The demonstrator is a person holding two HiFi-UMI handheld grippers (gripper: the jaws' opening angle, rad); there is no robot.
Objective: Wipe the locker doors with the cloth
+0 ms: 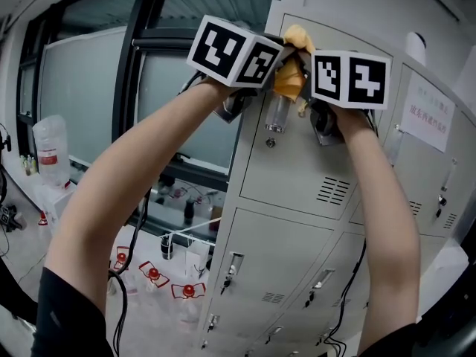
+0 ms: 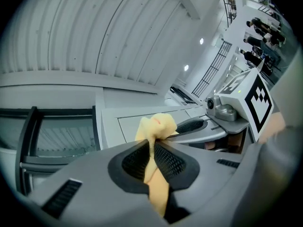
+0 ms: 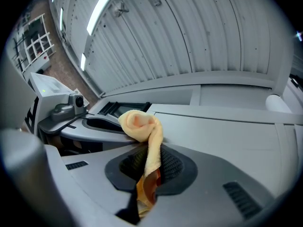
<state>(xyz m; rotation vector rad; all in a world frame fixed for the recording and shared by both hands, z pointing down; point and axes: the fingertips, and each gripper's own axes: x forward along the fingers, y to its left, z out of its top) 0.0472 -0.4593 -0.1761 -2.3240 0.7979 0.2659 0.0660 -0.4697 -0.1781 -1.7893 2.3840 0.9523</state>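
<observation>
A yellow cloth [image 1: 291,64] is bunched between my two grippers, high against the top grey locker door [image 1: 297,162]. My left gripper [image 1: 277,47] is shut on one end of the cloth [image 2: 154,136], which pokes out past its black pads. Beside it, my right gripper [image 1: 303,50] is shut on the other end, where the cloth [image 3: 144,131] rolls up over its jaws. The two marker cubes [image 1: 234,50] sit side by side in the head view and hide most of the jaws. Each gripper shows in the other's view.
More locker doors [image 1: 271,274] with handles and vents lie below and to the right, one with a paper notice [image 1: 428,114]. A window frame [image 1: 141,73] stands left of the lockers. On the floor at left are a water jug [image 1: 52,151] and small bottles.
</observation>
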